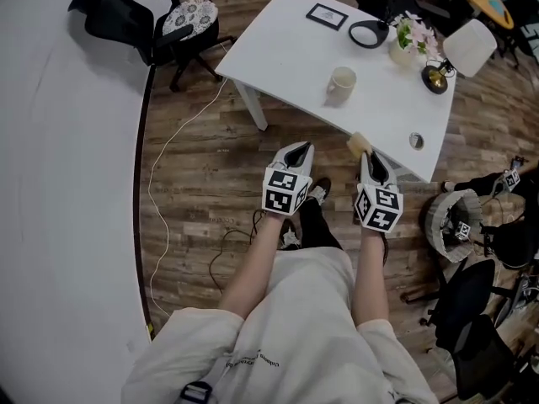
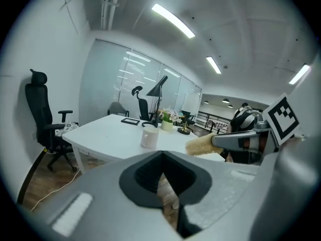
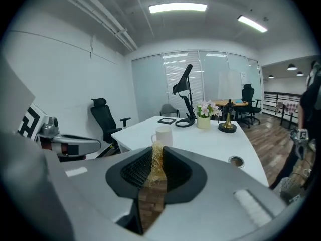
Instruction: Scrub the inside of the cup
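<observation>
A cream mug [image 1: 342, 83] stands upright near the middle of the white table [image 1: 278, 57], also seen as the mug [image 2: 149, 136] in the left gripper view and the mug [image 3: 163, 134] in the right gripper view. My right gripper [image 1: 368, 155] hovers in front of the table's near edge, shut on a straw-coloured scrub sponge [image 1: 360, 144] that sticks out past its tips; the sponge [image 3: 157, 163] sits pinched between the pads. My left gripper [image 1: 296, 151] is level beside it over the floor, jaws together with nothing in them. Both are well short of the mug.
On the table's far side are a framed picture [image 1: 326, 15], a black lamp base [image 1: 368, 34], a flower pot [image 1: 410, 42] and a brass ornament [image 1: 434, 78]. A cable hole [image 1: 416, 140] is by the near corner. A black office chair [image 1: 143, 23] stands left, a wastebasket [image 1: 450, 221] right.
</observation>
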The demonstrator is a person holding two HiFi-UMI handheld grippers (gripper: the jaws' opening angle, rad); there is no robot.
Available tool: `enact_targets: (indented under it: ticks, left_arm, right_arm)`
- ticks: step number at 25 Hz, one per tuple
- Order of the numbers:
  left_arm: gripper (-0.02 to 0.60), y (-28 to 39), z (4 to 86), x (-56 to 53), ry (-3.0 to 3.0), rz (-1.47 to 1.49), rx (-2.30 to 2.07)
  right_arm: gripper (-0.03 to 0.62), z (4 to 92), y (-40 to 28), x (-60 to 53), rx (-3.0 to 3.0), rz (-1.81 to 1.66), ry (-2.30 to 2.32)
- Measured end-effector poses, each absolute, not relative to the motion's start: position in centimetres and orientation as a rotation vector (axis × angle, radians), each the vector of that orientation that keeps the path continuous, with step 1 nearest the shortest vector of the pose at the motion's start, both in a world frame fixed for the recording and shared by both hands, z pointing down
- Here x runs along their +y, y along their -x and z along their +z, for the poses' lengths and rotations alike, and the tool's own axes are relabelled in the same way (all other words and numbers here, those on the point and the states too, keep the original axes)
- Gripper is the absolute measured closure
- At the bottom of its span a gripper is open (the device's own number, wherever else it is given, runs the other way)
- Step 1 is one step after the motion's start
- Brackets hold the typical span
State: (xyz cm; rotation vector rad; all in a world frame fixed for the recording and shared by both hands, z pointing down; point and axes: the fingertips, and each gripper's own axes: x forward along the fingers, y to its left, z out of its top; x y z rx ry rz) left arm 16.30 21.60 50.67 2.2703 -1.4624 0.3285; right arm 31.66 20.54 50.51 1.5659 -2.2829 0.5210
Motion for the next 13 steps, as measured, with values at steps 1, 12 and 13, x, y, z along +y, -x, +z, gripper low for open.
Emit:
enact_targets:
  ticks: [1, 12, 13]
  left_arm:
    - [0.581, -16.4, 50.6, 22.2, -2.275, 0.331, -1.463]
    - [0.581, -17.7, 48.4, 24.9, -2.362, 0.334, -1.443]
    - [0.581, -17.8, 48.3, 25.0, -2.365, 0.333, -1.440]
  right_arm:
    - [0.507, 50.4, -31.7, 21.2, -2.285, 0.516, -1.570]
    - [0.507, 49.1, -31.2, 24.6, -2.319, 0.457, -1.555]
    - [0.507, 49.0, -31.1, 24.7, -2.321, 0.451, -1.551]
